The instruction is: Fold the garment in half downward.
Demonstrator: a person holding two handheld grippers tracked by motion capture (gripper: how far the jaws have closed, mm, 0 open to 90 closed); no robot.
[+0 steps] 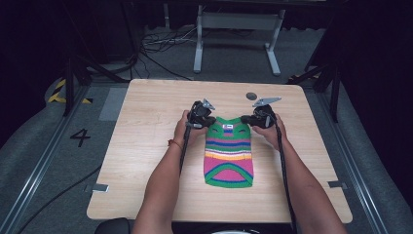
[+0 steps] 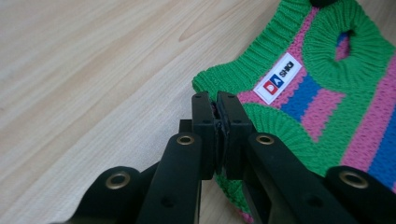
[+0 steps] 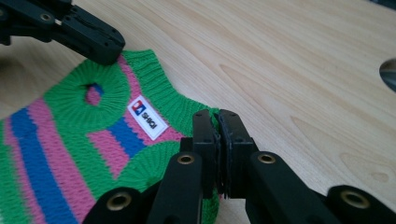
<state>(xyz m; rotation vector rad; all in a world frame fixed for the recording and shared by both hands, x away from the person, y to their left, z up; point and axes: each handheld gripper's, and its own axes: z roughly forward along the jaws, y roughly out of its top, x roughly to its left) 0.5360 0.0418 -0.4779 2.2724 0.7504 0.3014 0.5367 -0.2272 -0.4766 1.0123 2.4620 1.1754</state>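
Note:
A small knitted sweater (image 1: 229, 156) with green, pink and blue stripes lies flat on the wooden table (image 1: 146, 161), neck end away from the person. A white label (image 2: 279, 78) sits below its collar. My left gripper (image 2: 215, 100) is shut, pinching the green ribbed edge at the sweater's (image 2: 327, 93) left shoulder. My right gripper (image 3: 215, 116) is shut on the green edge of the sweater (image 3: 70, 130) at the right shoulder. In the high view the left gripper (image 1: 210, 122) and the right gripper (image 1: 246, 120) flank the collar. The left gripper (image 3: 93, 39) shows at the right gripper view's top left.
A round grey mark (image 1: 251, 96) sits on the table just beyond the right gripper. Bare wood surrounds the sweater on all sides. Past the table's far edge are floor cables (image 1: 160, 44) and a white metal frame (image 1: 238, 29).

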